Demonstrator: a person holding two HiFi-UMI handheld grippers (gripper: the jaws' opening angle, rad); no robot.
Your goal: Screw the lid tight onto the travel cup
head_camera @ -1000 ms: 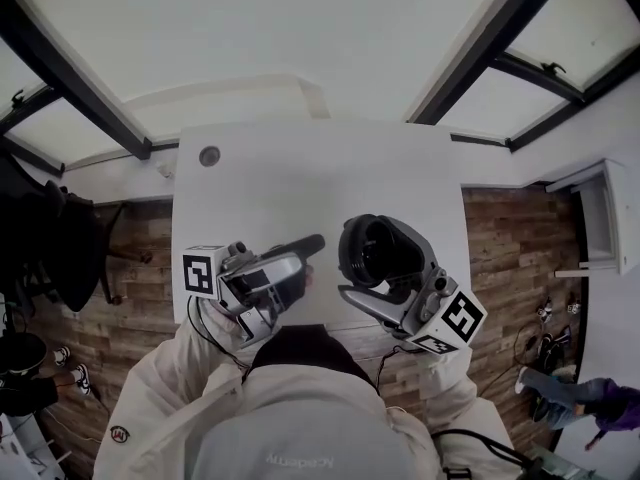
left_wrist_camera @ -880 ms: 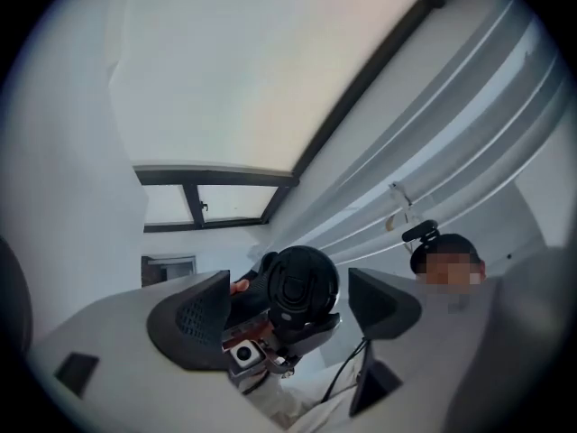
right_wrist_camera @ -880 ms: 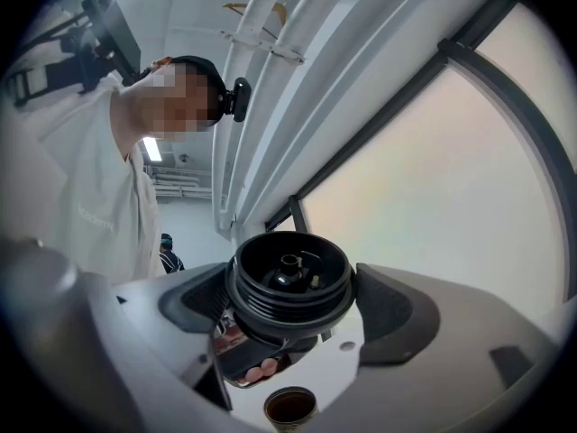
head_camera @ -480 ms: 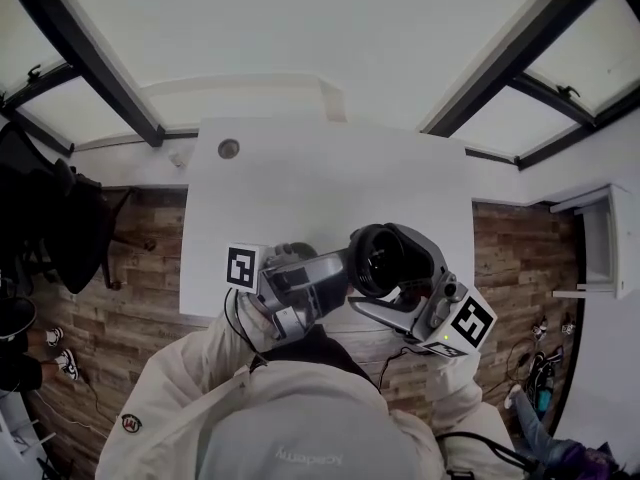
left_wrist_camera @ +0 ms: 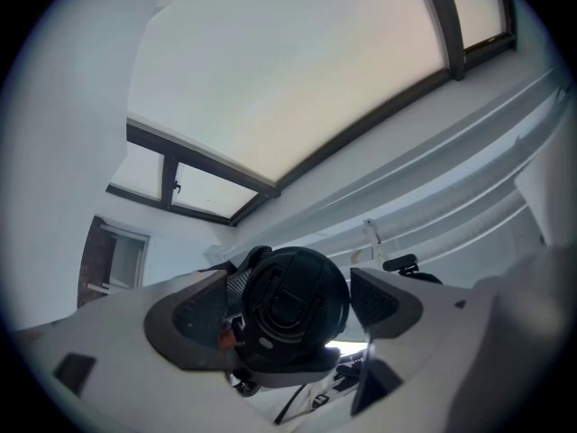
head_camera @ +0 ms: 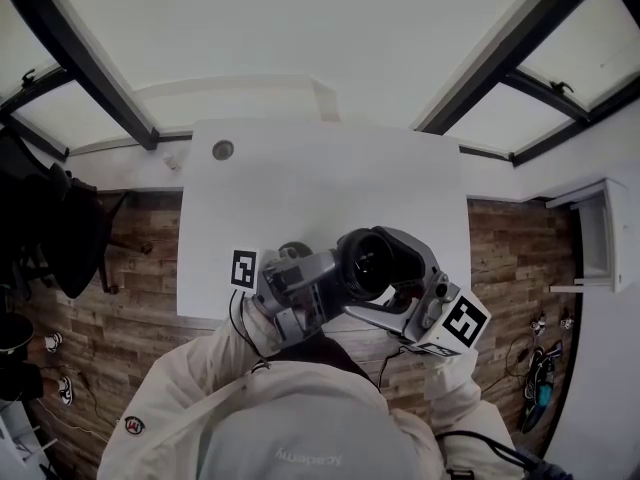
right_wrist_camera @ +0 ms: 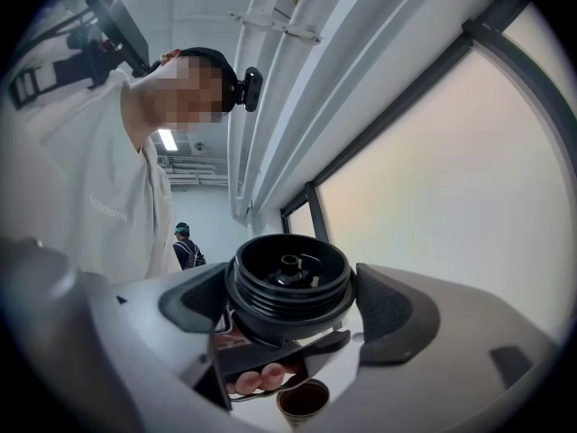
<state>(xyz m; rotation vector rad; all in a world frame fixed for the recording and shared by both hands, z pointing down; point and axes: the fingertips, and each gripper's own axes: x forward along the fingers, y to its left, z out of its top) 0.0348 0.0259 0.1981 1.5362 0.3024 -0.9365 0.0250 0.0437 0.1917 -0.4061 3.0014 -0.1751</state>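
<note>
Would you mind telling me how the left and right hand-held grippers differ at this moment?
The right hand-held gripper is shut on the black lid, while the left hand-held gripper stands open, with a gap showing beside one pad. The right gripper view looks at the lid's threaded underside, whereas the left gripper view faces its top. What they share: each view frames that same lid between its own jaws.

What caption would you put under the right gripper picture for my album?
Right claw grips the black screw lid, its threaded underside showing.
</note>
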